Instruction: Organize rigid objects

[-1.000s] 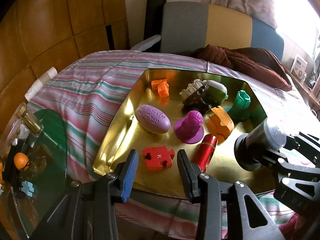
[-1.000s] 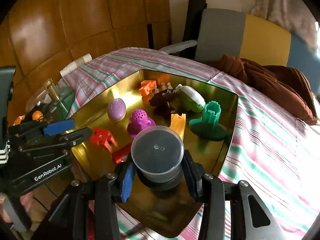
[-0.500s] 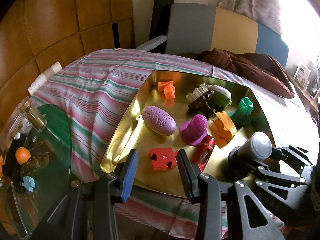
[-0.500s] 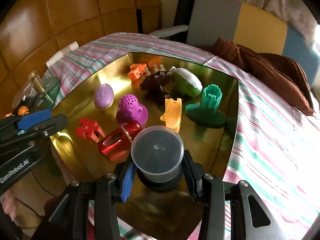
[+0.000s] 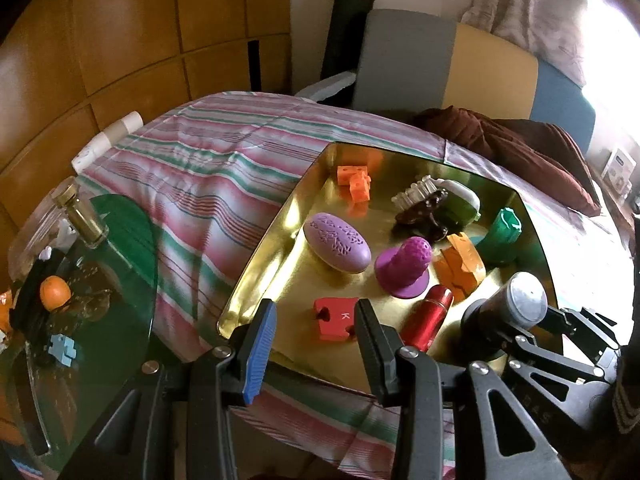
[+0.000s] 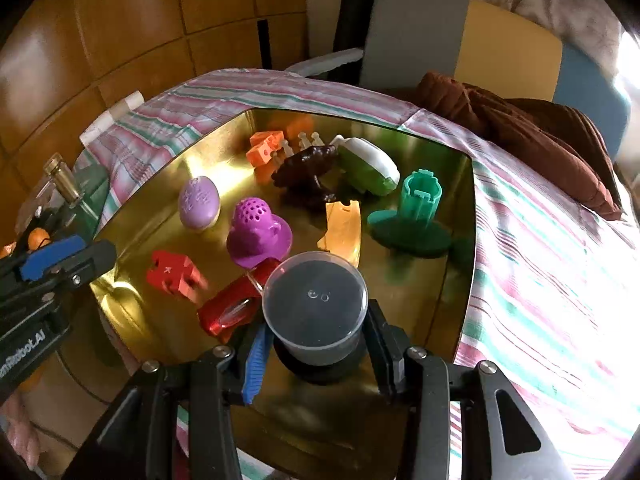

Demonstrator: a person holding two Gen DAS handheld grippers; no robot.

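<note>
A gold tray [image 5: 256,272] [image 6: 460,264] on a striped cloth holds several small objects: a red puzzle piece [image 5: 334,318] [image 6: 172,274], a red cylinder [image 5: 426,318] [image 6: 232,306], a purple oval [image 5: 336,246], a magenta perforated dome [image 6: 256,228], orange pieces and a green stand [image 6: 416,216]. My right gripper [image 6: 316,350] is shut on a dark jar with a clear lid [image 6: 316,306] [image 5: 508,316], held over the tray's near right part. My left gripper [image 5: 316,350] is open and empty just before the tray's near edge, in line with the red puzzle piece.
A glass side table [image 5: 60,320] at the left carries a small bottle [image 5: 82,216], an orange ball [image 5: 54,292] and a blue puzzle piece [image 5: 62,350]. A brown cushion [image 5: 520,148] lies behind the tray. A chair back [image 5: 440,68] stands beyond.
The right gripper with the jar has come lower and nearer the tray floor beside the red cylinder. The left gripper has drawn back slightly and stays open.
</note>
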